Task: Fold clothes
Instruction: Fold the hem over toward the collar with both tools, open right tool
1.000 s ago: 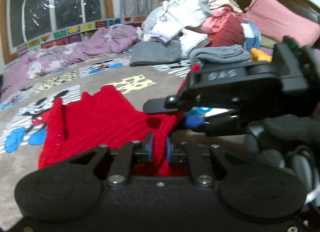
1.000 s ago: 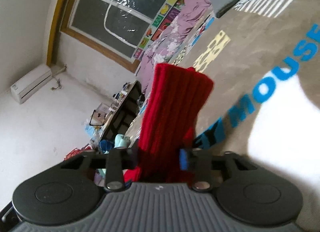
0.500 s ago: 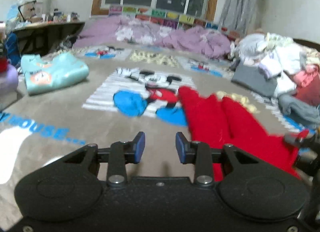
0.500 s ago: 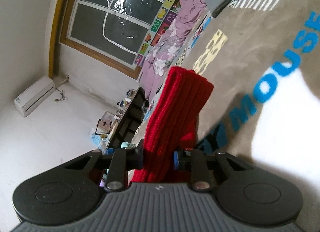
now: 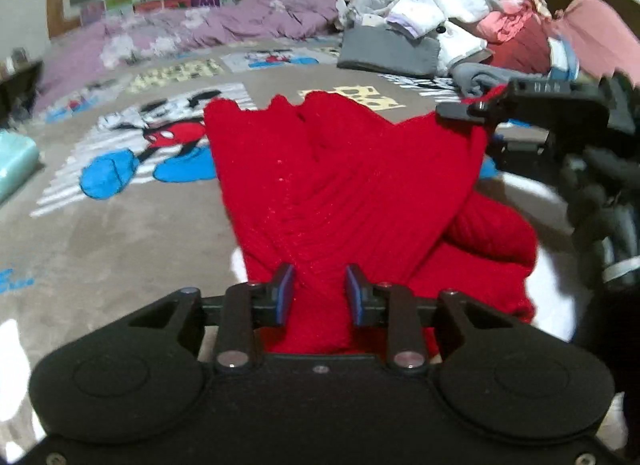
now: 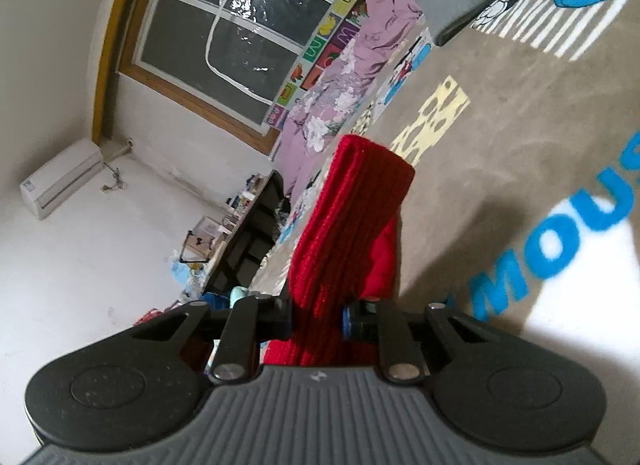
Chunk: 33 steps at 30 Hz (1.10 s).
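A red ribbed knit garment [image 5: 340, 185] lies partly folded on the bed, its scalloped hem toward the far side. My left gripper [image 5: 320, 293] is at its near edge. The jaws are closing, and a gathered bunch of the red knit fills the gap between the blue pads. At the right of the left wrist view, my right gripper [image 5: 476, 125] holds a corner of the garment lifted off the bed. In the right wrist view, the red knit [image 6: 360, 205] hangs as a folded strip from the right gripper [image 6: 316, 315]. Its jaws are closing and pinch the knit.
The bed carries a grey-brown cartoon-mouse blanket [image 5: 120, 233]. A heap of unfolded clothes [image 5: 460, 25] and a folded grey piece [image 5: 384, 53] sit at the back right. A purple quilt [image 5: 240, 21] runs under the window. A folded teal garment [image 5: 12, 161] lies far left.
The left gripper let go of one fold, swung away with its jaws apart and nothing in them, and now has red knit between them again. The right jaws have narrowed on the knit.
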Each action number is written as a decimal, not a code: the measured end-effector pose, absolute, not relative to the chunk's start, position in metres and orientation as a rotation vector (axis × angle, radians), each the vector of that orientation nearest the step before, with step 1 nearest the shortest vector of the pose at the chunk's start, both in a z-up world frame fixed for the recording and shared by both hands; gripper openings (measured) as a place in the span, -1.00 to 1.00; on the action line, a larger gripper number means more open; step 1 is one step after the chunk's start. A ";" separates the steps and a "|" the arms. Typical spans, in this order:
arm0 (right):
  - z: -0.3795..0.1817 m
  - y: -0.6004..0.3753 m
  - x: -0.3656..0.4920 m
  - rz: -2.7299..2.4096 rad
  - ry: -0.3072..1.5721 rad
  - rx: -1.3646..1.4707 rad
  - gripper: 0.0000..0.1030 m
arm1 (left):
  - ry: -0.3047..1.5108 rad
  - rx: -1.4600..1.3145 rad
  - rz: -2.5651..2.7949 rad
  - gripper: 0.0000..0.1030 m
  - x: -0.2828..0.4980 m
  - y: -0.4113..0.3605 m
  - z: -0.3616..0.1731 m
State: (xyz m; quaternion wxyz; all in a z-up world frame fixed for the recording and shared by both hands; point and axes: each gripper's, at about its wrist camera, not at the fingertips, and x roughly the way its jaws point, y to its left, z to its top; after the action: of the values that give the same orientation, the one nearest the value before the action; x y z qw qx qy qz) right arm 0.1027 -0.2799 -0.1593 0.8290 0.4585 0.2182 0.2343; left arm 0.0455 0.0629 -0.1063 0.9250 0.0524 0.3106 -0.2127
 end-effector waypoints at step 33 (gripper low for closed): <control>-0.054 -0.180 0.151 0.348 0.658 0.502 -0.57 | 0.549 0.087 -0.776 -0.15 0.060 0.079 -0.095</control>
State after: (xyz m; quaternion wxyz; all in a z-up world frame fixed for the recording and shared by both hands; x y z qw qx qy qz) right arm 0.1514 -0.1801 -0.0544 0.9010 0.2427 0.3178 0.1683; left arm 0.0598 0.0794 -0.0947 0.8883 0.0418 0.2643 -0.3733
